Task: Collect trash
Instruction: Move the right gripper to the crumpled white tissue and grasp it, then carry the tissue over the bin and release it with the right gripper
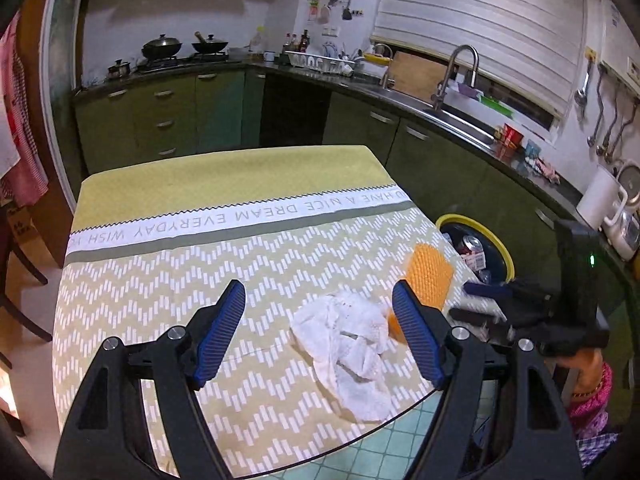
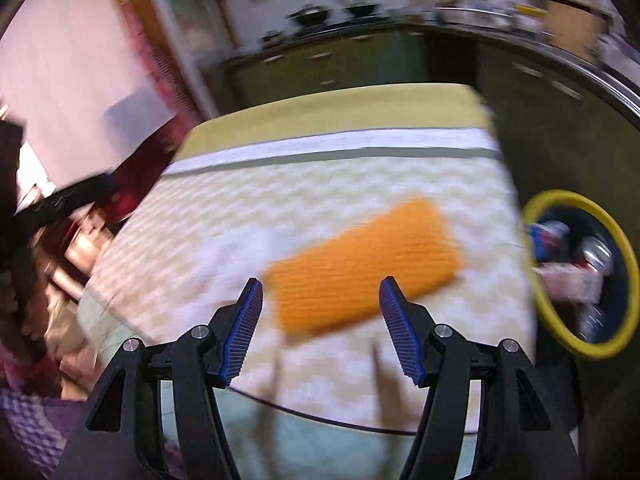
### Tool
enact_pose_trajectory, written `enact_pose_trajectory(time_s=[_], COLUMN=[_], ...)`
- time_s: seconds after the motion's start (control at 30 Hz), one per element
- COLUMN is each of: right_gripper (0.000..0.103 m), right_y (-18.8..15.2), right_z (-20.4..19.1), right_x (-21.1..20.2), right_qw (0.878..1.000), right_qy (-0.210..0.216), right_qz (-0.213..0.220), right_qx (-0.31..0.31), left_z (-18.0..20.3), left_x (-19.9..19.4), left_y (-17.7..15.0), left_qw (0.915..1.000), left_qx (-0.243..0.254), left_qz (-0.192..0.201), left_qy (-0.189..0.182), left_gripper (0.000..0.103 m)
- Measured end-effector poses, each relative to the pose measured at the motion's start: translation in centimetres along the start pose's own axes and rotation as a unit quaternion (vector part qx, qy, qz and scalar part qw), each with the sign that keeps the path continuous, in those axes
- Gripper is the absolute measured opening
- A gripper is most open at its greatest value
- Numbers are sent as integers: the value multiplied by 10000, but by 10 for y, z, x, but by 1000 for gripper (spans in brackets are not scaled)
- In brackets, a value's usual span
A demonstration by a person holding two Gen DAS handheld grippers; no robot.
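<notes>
We hold both level over desk point(image 1: 160, 280): left gripper point(image 1: 320, 300) open above tissue point(image 1: 352, 352), right gripper point(image 2: 320, 300) open at sponge point(image 2: 360, 268).

Left gripper point(image 1: 320, 308): black plastic frame showing triangular cut-outs in each arm; two silver round screw heads sitting behind each finger. Fingers point(image 1: 226, 330) wearing blue ribbed pads on black backing.

Right gripper point(image 2: 321, 304): showing the same build, black arms, blue ribbed pads point(image 2: 400, 330), silver screws behind them. Seen from the left wrist, its black body is showing a small green light.

Below that body, bare skin and a pink patterned sleeve are showing.
</notes>
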State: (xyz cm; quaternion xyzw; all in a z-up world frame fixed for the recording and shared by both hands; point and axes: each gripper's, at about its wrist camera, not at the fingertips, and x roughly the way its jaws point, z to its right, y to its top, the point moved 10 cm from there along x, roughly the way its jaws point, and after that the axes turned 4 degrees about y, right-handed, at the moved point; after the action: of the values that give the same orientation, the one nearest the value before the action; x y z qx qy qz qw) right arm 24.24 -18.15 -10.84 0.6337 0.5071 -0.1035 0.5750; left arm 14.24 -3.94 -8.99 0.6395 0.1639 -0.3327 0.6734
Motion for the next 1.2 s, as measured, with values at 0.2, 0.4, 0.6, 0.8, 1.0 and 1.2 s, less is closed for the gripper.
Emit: enact_pose_trajectory(time_s=[0.2,0.4,0.6,0.8,1.0,1.2], right_gripper=[60,61,61,58,17,14], right_y=[1,9,8,6,6,15], right_z=[-62,-77,-68,-69,-71,-90], right_x=[40,79,112,125,123,104], right_qw=[9954,9896,9857,9854,9857,9890], right_qy=[359,229,-2,-63,-8,296], right_qz=[-302,-585,-985,-1045,-1058,-804], right_qx=[-841,-1291,-1364,-1346,-1311,-1209], left_z=[-25,-60,-67,-67,-67,-66], left_x=[-20,-42,-43,-39,-37,-38], left_y=[14,27,26,25,24,24], left_qw=[9990,9955,9953,9958,9960,9961], left_qx=[-109,-353,-395,-392,-397,-352], left_qz=[302,563,536,498,456,449], left_qy=[303,676,703,660,653,667], left_gripper=[72,73,73,73,73,74])
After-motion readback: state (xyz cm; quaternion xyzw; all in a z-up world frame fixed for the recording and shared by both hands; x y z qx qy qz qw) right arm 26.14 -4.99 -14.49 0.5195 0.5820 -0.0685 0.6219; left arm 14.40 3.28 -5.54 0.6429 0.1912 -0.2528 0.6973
